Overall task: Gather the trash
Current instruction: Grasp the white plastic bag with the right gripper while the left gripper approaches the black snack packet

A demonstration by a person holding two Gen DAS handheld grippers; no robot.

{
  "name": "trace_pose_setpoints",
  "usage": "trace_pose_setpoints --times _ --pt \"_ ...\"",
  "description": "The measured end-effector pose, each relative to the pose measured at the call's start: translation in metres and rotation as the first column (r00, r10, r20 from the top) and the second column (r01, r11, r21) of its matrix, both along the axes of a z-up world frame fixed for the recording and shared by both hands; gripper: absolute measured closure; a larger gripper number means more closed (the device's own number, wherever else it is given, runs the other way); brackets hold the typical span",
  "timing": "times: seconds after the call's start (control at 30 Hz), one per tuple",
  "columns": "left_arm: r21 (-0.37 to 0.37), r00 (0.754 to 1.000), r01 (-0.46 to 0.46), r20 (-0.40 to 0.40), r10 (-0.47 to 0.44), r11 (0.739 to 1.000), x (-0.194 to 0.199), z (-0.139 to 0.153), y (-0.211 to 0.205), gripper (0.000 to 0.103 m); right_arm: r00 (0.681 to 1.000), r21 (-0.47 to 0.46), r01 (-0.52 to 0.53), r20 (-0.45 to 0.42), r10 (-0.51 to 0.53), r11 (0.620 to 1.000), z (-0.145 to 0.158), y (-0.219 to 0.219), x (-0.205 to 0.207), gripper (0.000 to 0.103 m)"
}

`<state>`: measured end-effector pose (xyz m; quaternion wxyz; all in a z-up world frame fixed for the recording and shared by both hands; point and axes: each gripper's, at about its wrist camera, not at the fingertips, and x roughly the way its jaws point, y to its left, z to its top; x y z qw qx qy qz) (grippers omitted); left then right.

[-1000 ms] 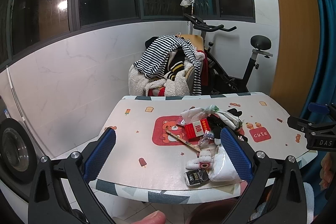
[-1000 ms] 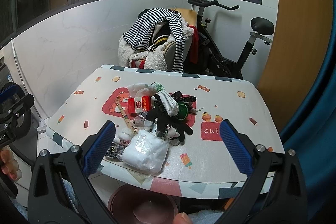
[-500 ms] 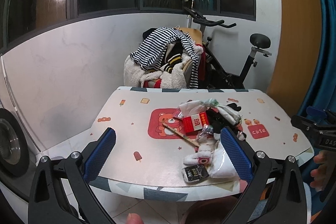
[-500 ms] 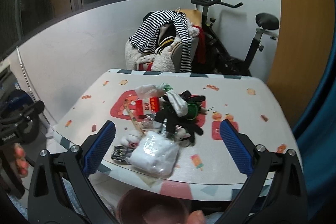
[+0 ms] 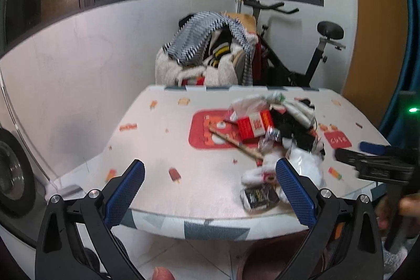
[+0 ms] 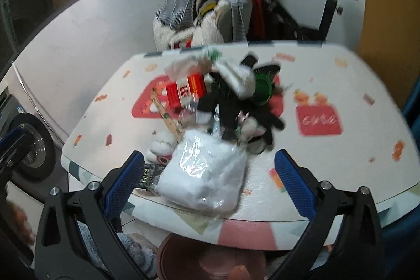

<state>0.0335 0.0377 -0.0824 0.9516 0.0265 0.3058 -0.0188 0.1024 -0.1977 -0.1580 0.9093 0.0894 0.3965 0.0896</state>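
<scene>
A pile of trash lies on the patterned table (image 5: 162, 148): a white plastic-wrapped bundle (image 6: 207, 172) at the near edge, a red carton (image 6: 186, 89), a wooden stick (image 5: 236, 143), a small dark packet (image 5: 260, 197), black and white cloth (image 6: 231, 109) and a green item (image 6: 263, 88). My left gripper (image 5: 210, 180) is open and empty, near the table's front edge, left of the pile. My right gripper (image 6: 208, 175) is open, its fingers on either side of the white bundle, apart from it. The right gripper also shows in the left wrist view (image 5: 378, 162).
A brown bin (image 6: 210, 259) sits on the floor under the table's near edge. A chair heaped with clothes (image 5: 210, 54) and an exercise bike (image 5: 302, 54) stand behind the table. A washing machine (image 5: 13, 169) is at the left.
Both grippers have moved closer to the table. The right gripper has tilted down toward the white bundle, which now looks larger. Both stay open.
</scene>
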Motion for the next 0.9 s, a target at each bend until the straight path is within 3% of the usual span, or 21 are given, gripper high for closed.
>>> trace_pose_setpoints --times 0.13,0.33,0.5,0.57,0.77,0.9 --pt "-0.028 0.998 -0.049 -0.039 0.048 0.998 0.001 -0.015 0.009 0.005 0.997 0.074 0.041 -0.074 -0.035 0.996 -0.038 0.009 0.028 0.005" --pt "-0.097 0.993 -0.086 -0.086 0.078 0.992 0.001 -0.032 0.023 0.005 0.977 0.053 0.064 -0.205 -0.052 0.997 -0.084 0.027 0.05 0.01" --pt "-0.148 0.989 -0.094 -0.124 0.076 0.985 0.002 -0.04 0.026 0.006 0.986 0.067 0.041 -0.165 -0.029 0.997 -0.086 0.028 0.039 0.032" --pt "-0.174 0.989 -0.085 -0.137 0.061 0.981 0.004 -0.045 0.026 0.012 0.988 0.07 0.018 -0.153 -0.007 0.997 -0.08 0.027 0.033 0.038" --pt "-0.232 0.982 -0.015 -0.187 -0.03 0.973 0.006 -0.061 0.01 0.026 0.997 0.108 -0.04 -0.06 0.047 0.993 -0.06 0.013 -0.009 0.04" --pt "-0.252 0.971 0.031 -0.223 -0.089 0.967 0.01 -0.076 -0.008 0.03 0.998 0.11 -0.02 -0.057 0.026 0.994 -0.06 -0.003 -0.031 0.04"
